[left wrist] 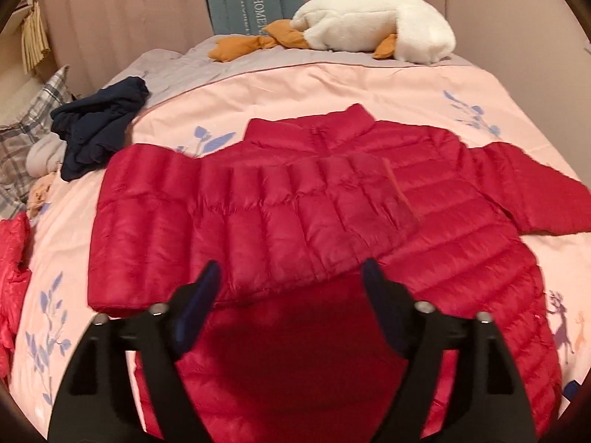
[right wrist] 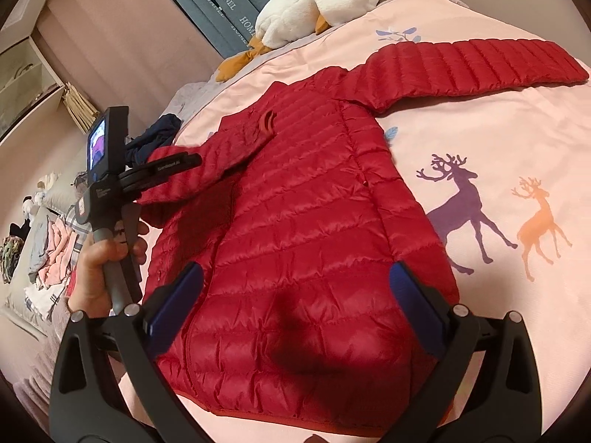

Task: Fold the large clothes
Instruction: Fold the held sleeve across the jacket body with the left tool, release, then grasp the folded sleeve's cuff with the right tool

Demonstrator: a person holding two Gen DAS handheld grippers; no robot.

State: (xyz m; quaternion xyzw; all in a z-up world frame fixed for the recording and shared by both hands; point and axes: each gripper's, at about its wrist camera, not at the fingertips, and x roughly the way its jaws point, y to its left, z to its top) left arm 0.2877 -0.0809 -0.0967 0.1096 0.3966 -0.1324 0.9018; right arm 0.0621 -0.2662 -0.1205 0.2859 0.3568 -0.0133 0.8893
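Your red puffer jacket (left wrist: 332, 199) lies flat on the pink bedspread (left wrist: 369, 88), collar toward the head of the bed, and it fills the middle of both views. One sleeve (left wrist: 229, 221) is folded across the chest of the jacket, while the other sleeve (right wrist: 476, 62) stretches straight out over the bedspread, away from the body. Your left gripper (left wrist: 291, 277) hangs above the lower edge of the folded sleeve with its fingers spread wide and nothing between them. Your right gripper (right wrist: 295, 273) hangs over the lower body of the jacket, also spread wide and holding nothing; it throws a dark shadow on the fabric under it. In the right wrist view you see your left hand (right wrist: 103, 265) around the handle of the other tool, at the side of the jacket. Beside the jacket, near the folded sleeve, a crumpled dark blue garment (left wrist: 99, 125) lies on the bed, apart from the jacket. A white plush goose (left wrist: 373, 33) with orange feet rests at the head of the bed, behind the collar. At the bed's edge, a second red piece of cloth (left wrist: 11, 288) shows, and farther off a heap of mixed clothes (right wrist: 51, 251).
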